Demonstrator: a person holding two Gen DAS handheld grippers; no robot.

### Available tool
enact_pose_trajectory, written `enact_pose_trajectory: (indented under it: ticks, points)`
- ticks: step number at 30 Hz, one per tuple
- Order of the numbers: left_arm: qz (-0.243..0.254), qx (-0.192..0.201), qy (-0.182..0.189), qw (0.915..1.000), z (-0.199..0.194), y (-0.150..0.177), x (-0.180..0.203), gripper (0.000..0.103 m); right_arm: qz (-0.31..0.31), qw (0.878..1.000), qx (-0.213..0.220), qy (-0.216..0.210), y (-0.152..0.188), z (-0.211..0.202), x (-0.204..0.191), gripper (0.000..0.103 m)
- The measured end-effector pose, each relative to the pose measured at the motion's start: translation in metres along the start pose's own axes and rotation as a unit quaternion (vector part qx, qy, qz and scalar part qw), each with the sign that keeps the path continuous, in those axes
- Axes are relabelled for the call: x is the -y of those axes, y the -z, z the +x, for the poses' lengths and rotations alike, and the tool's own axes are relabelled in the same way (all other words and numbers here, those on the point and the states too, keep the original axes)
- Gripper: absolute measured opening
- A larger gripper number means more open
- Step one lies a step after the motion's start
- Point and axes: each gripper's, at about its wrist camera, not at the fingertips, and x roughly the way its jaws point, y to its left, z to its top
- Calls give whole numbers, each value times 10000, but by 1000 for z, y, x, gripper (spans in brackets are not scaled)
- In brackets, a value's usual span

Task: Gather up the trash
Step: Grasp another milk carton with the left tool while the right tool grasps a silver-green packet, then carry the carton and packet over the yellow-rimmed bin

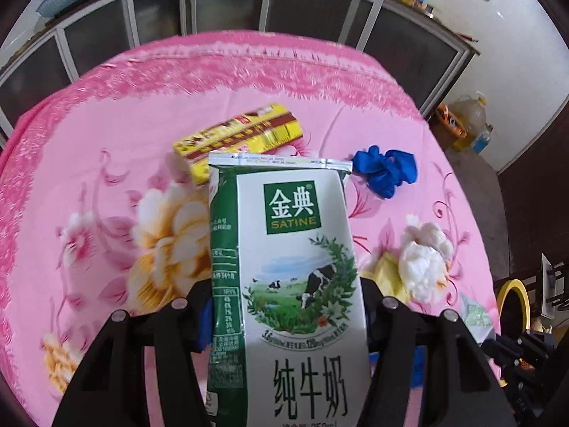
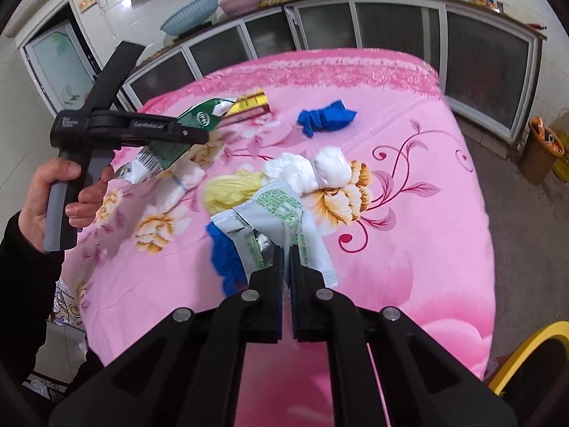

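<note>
My left gripper (image 1: pixel 288 306) is shut on a green and white milk carton (image 1: pixel 291 256) and holds it above the pink floral tablecloth (image 1: pixel 106 114). From the right wrist view the carton (image 2: pixel 170 149) hangs in the left gripper (image 2: pixel 199 131) at the table's left. My right gripper (image 2: pixel 287 252) is shut on a silver and green foil wrapper (image 2: pixel 263 220) just above the cloth. On the table lie a yellow snack box (image 1: pixel 242 138), a blue glove (image 1: pixel 387 170), white crumpled tissue (image 1: pixel 423 263) and a yellow crumpled piece (image 2: pixel 231 192). Another blue glove (image 2: pixel 224 259) lies under the wrapper.
Dark glass-fronted cabinets (image 2: pixel 391 25) run behind the table, with basins (image 2: pixel 188 17) on top. A brown bin (image 2: pixel 540 149) and an oil jug (image 1: pixel 469 117) stand on the floor at the right. A yellow-rimmed object (image 2: pixel 526 352) is at the lower right.
</note>
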Motion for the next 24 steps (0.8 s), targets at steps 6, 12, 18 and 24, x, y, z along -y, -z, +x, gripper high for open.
enact_pose_trajectory:
  ticks: [6, 12, 18, 24]
  points:
    - [152, 383, 57, 9991, -43, 37, 1, 55, -130, 9991, 290, 278, 13, -36, -22, 4]
    - [308, 768, 183, 9964, -80, 79, 8, 56, -120, 9947, 541, 871, 32, -67, -33, 4]
    - [440, 953, 389, 9937, -95, 113, 31, 56, -23, 9903, 715, 1193, 55, -94, -28, 4]
    - [786, 998, 829, 9884, -94, 132, 78, 56, 148, 9794, 974, 1762, 80, -124, -7, 4]
